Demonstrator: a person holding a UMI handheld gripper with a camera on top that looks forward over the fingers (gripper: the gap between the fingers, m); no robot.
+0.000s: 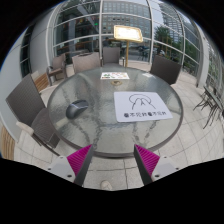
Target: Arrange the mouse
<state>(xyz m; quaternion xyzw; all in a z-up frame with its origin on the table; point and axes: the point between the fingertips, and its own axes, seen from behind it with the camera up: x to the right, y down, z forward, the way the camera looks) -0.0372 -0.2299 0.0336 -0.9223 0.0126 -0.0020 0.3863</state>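
Note:
My gripper [114, 150] is open and empty, held back from the near rim of a round glass table [85, 115]. Its magenta pads [80, 160] show wide apart with only paved floor between them. A white mat with a dark logo [140, 105] lies on the right half of the table, beyond the fingers. A small flat patterned item [115, 75] lies at the table's far side. I cannot make out a mouse anywhere in this view.
Grey chairs stand round the table: one at the left [30, 105], one at the back [85, 62], one at the back right [165, 66]. A lit yellow panel [127, 33] stands beyond the table before a glass wall.

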